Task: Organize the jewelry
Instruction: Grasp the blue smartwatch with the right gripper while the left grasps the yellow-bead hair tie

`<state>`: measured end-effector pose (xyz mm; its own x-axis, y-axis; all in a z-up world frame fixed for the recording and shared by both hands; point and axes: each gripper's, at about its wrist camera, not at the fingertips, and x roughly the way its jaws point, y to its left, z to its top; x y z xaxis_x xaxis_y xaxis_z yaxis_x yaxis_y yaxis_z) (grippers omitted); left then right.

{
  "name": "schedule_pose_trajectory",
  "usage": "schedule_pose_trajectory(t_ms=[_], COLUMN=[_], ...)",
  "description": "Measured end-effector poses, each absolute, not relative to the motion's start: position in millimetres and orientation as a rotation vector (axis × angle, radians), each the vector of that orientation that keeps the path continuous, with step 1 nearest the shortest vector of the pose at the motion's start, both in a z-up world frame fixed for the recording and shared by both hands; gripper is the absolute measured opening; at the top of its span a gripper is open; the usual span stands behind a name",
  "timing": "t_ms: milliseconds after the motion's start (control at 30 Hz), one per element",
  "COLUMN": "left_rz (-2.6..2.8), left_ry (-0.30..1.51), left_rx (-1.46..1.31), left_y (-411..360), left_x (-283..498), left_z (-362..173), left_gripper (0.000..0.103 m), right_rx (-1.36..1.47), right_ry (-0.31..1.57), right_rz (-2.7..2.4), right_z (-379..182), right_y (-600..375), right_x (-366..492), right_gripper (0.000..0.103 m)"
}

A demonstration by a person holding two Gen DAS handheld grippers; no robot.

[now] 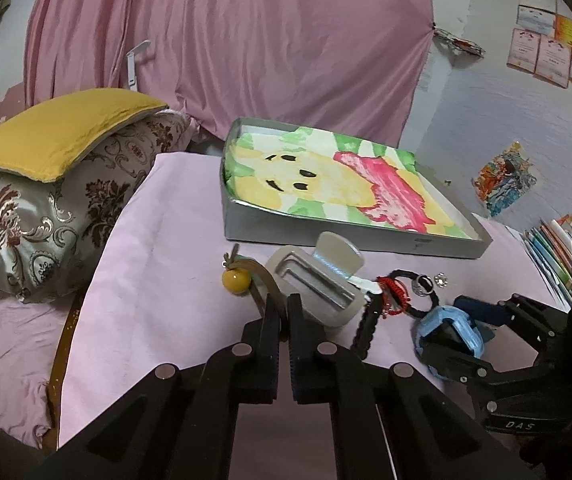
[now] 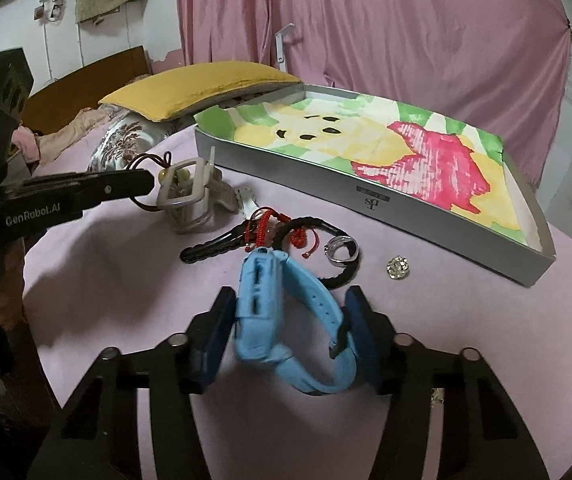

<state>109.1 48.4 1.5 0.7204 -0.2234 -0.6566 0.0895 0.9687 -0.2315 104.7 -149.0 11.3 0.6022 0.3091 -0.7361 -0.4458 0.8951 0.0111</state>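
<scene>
Over on the left, a yellow cushion [image 1: 58, 132] lies on a patterned pillow [image 1: 38, 224] at the edge of the bed. The left tongs [image 1: 284, 312] are pinched nearly shut on a thin brown cord [image 1: 264, 280] that carries a yellow bead [image 1: 236, 280]; their side reads "GenRobot.AI" in the right wrist view. Just beside them, on the pink sheet [image 1: 158, 300], sits a pale hair claw clip [image 1: 318, 288].

Further right lies a tangle: a black wavy hair clip [image 2: 214, 246], a red braided bracelet [image 2: 266, 220], a black cord [image 2: 342, 276] with a silver ring [image 2: 340, 256] on it, and, a little apart, a small crystal stud [image 2: 397, 267].

The right tongs [image 2: 288, 312] stand half-wide around a light blue watch [image 2: 278, 312], a pad on each side of its strap and the right pad touching; whether the left pad presses I cannot tell.

Behind everything is a shallow grey box [image 2: 426, 220], lined with a yellow, pink and green printed cloth [image 2: 406, 152], its wall stamped with a small logo too blurred to read.
</scene>
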Motion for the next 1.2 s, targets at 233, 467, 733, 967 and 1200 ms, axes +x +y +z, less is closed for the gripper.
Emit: schedule_pose_trajectory(t_ms=[233, 467, 733, 967, 1200], left_rz=[-0.183, -0.208, -0.23, -0.226, -0.238], left_ry=[0.707, 0.647, 0.59, 0.618, 0.628], left_rx=[-0.148, -0.128, -0.12, -0.14, -0.158], left_y=[40.2, 35.6, 30.6, 32.0, 29.4], left_x=[99.0, 88.8, 91.8, 88.1, 84.5], left_z=[17.2, 38.4, 50.8, 41.8, 37.0], left_gripper=[0.003, 0.003, 0.003, 0.003, 0.003], right_rx=[-0.103, -0.061, -0.054, 0.004, 0.017], right_ry=[0.776, 0.657, 0.686, 0.732, 0.725], right_rz=[0.47, 0.476, 0.494, 0.507, 0.535], right_z=[15.6, 35.7, 31.6, 20.8, 23.4], right_y=[-156.8, -163.1, -164.8, -184.0, -193.3], right_x=[94.6, 85.8, 95.5, 87.1, 72.2], right_gripper=[0.025, 0.013, 0.001, 0.022, 0.03])
